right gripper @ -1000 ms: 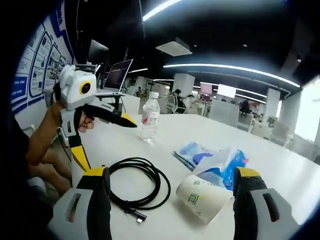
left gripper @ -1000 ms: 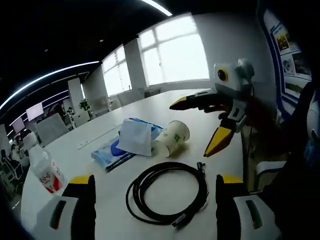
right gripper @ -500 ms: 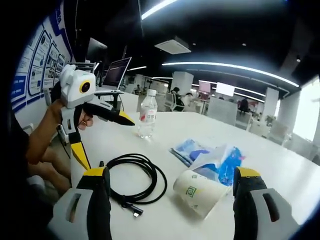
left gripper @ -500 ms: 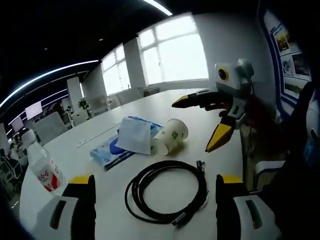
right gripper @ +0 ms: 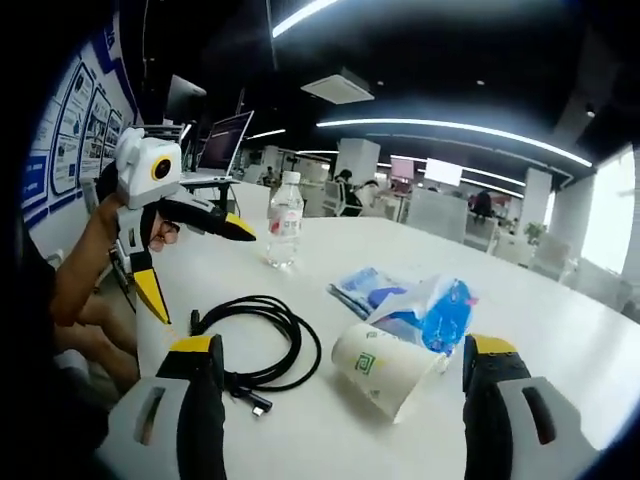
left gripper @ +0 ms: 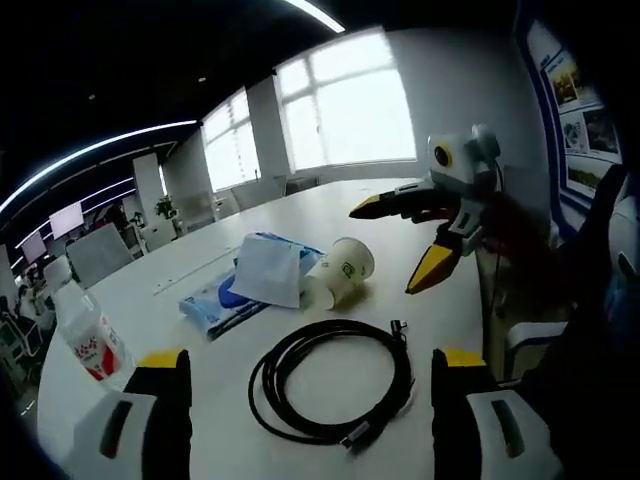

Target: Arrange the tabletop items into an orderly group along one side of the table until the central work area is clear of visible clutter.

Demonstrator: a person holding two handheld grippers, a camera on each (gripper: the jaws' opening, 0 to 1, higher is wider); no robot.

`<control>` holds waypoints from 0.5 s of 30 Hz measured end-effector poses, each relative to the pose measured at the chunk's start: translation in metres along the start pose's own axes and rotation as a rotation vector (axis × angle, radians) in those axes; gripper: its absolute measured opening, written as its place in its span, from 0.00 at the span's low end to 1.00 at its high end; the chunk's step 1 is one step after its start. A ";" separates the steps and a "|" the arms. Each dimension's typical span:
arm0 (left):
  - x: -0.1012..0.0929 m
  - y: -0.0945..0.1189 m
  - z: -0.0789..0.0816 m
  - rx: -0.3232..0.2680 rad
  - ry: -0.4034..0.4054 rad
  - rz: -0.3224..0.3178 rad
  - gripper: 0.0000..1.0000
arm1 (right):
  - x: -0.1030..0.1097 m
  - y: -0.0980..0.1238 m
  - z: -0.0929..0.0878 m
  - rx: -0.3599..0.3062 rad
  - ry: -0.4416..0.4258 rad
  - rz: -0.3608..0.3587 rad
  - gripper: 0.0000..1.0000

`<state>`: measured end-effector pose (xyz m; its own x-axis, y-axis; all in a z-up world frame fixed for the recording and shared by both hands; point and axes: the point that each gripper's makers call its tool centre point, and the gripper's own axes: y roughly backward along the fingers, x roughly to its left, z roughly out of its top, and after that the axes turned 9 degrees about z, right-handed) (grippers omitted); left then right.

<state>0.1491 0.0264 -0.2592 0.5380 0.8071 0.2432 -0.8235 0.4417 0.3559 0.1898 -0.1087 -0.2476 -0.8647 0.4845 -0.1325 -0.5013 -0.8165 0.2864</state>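
With both grippers hovering wide open over the table (left gripper: 440, 300), the right gripper (right gripper: 335, 415) is best closing squarely on the tipped cup (right gripper: 378, 366) lying mid-table beside the tissue pack (right gripper: 415, 310).

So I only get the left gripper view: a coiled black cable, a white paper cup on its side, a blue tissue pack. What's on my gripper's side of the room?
Observer: In the right gripper view, an open grey laptop sits raised beyond the left gripper.
Operator: My jaw hides the foot of a bottle. Is it standing?
Observer: Yes. The clear plastic bottle with the red label stands upright on the white table, apart from the coiled black cable.
Operator: And what holds my gripper up?
Observer: A person's hand grips it from behind, forearm trailing off the table's edge.
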 end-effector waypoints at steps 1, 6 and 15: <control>0.000 0.000 0.000 0.000 0.001 0.000 1.00 | -0.001 0.001 0.001 -0.009 -0.007 -0.004 0.92; -0.003 0.001 -0.004 0.003 0.005 -0.002 1.00 | -0.007 0.002 -0.007 -0.005 -0.038 -0.002 0.91; -0.002 0.001 -0.006 0.000 0.005 -0.007 1.00 | -0.009 0.001 -0.019 0.011 -0.067 0.006 0.84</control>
<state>0.1457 0.0273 -0.2643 0.5426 0.8062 0.2359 -0.8199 0.4473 0.3573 0.1961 -0.1199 -0.2643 -0.8637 0.4995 -0.0674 -0.4954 -0.8163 0.2970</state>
